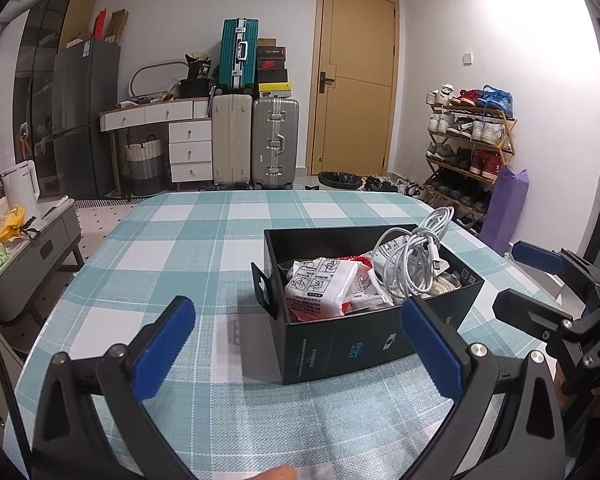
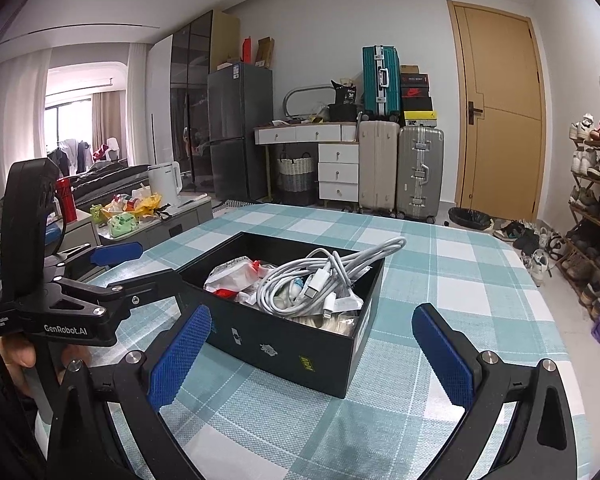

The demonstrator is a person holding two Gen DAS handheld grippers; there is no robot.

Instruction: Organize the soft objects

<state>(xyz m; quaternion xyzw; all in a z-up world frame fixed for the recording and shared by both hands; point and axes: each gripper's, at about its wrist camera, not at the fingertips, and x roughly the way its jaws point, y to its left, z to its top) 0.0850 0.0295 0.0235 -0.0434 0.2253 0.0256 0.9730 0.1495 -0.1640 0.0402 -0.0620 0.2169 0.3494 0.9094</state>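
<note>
A black open box (image 1: 340, 340) (image 2: 284, 344) stands on the teal checked tablecloth (image 1: 180, 248) (image 2: 452, 280). It holds white packets with red print (image 1: 320, 284) (image 2: 230, 276) and a bundle of white cables (image 1: 412, 260) (image 2: 320, 280). My left gripper (image 1: 300, 344) is open and empty, just short of the box's near left side. My right gripper (image 2: 316, 356) is open and empty, in front of the box's near corner. The right gripper also shows at the right edge of the left wrist view (image 1: 524, 280); the left gripper shows at the left of the right wrist view (image 2: 140, 264).
A low grey side table (image 1: 32, 248) with a white kettle (image 2: 162, 184) and snack bags stands left of the table. Suitcases (image 1: 256, 140), a drawer desk, a fridge, a wooden door and a shoe rack (image 1: 468, 148) line the far wall.
</note>
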